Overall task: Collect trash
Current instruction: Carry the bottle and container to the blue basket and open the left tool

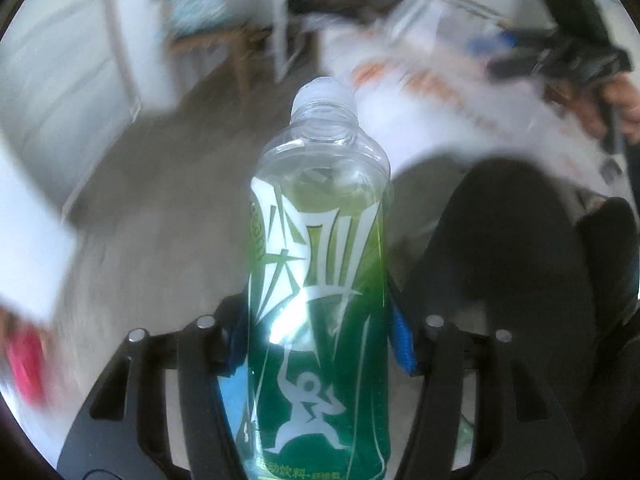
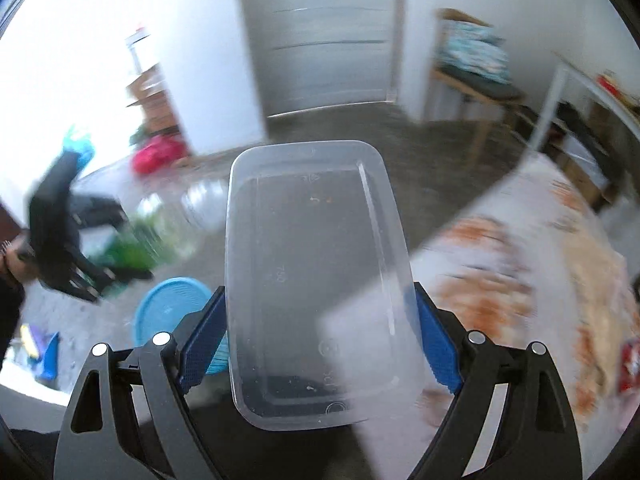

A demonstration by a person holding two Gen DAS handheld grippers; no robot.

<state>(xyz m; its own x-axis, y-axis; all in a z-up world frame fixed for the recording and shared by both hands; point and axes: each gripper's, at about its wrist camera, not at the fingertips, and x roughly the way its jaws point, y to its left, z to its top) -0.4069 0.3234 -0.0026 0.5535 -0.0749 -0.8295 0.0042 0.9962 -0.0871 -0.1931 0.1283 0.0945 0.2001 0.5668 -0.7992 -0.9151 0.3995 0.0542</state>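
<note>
My left gripper (image 1: 320, 344) is shut on a clear plastic bottle with a green label (image 1: 320, 280); the bottle points forward between the blue pads, its cap (image 1: 323, 92) far from me. My right gripper (image 2: 316, 336) is shut on a clear plastic food container (image 2: 312, 280), held by its long sides. In the right wrist view the left gripper (image 2: 60, 240) with the bottle (image 2: 152, 232) shows blurred at left. In the left wrist view the right gripper (image 1: 560, 56) shows at upper right, blurred.
A table with a white, orange-patterned cloth (image 2: 520, 260) lies to the right. A blue round bin (image 2: 172, 312) stands on the grey floor below. A wooden chair (image 2: 472, 72), a door (image 2: 324, 36) and a red bag (image 2: 156, 152) are further off. A dark trouser leg (image 1: 512, 260) is close by.
</note>
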